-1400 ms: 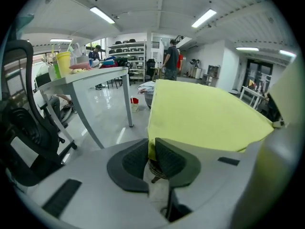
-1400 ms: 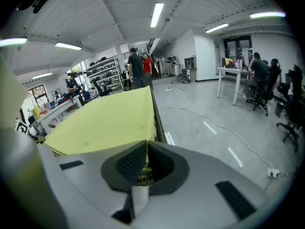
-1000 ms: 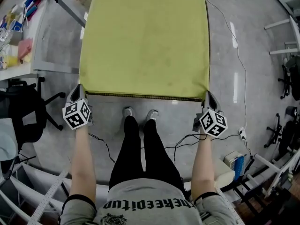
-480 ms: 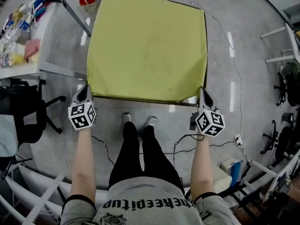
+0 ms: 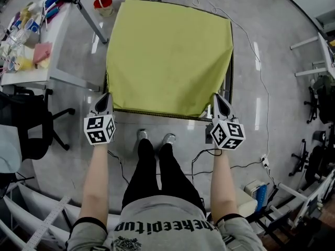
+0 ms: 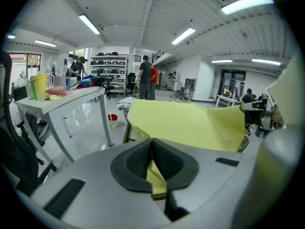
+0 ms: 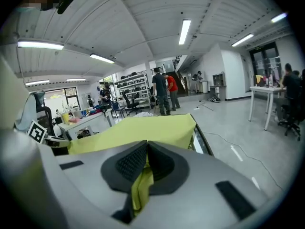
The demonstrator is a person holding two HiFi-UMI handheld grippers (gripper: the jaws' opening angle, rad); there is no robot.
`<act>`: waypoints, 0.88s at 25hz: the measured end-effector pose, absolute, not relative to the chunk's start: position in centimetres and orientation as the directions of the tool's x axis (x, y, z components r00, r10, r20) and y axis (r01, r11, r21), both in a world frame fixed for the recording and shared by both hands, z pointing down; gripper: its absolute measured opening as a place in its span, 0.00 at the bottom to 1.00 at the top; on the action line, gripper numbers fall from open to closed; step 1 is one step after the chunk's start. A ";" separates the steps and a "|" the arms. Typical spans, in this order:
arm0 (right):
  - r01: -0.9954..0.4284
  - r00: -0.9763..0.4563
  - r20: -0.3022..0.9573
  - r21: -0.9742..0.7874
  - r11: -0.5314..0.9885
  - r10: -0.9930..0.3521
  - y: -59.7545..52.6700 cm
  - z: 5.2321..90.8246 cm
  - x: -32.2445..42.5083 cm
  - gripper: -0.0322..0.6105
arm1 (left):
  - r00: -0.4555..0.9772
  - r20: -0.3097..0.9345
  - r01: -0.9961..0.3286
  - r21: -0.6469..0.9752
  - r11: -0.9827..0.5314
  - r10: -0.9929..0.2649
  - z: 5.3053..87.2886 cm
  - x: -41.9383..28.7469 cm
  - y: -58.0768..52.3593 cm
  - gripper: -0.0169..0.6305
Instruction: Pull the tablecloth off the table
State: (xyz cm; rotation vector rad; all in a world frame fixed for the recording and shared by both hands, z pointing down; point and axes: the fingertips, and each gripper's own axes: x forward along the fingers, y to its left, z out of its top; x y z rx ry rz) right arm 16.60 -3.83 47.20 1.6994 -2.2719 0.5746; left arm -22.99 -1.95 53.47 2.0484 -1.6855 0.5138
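Left tongs [image 5: 105, 99] and right tongs [image 5: 218, 100] each pinch 1 near corner of the tablecloth [image 5: 167, 56], which stretches straight ahead over the counter [image 5: 230, 80], both equally close, so the pull is backward.

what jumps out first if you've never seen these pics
The big yellow-green tablecloth fills the middle of the head view, spread over a table whose dark frame shows along its right side. The left gripper and right gripper are each shut on a near corner of it. A cluttered white desk stands at upper left.
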 end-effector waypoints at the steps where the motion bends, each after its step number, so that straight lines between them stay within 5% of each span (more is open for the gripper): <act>1: -0.953 -0.300 0.421 -0.165 0.253 -0.856 -3.9 47.2 16.1 0.07 | 0.208 0.534 -0.978 0.098 -0.184 -0.820 53.3 -22.4 -2.2 0.05; 22: -0.838 -0.538 0.427 -0.176 0.517 -0.726 -3.9 47.6 5.6 0.07 | 0.640 0.443 -0.748 0.173 -0.641 -0.628 51.2 -4.0 -3.1 0.05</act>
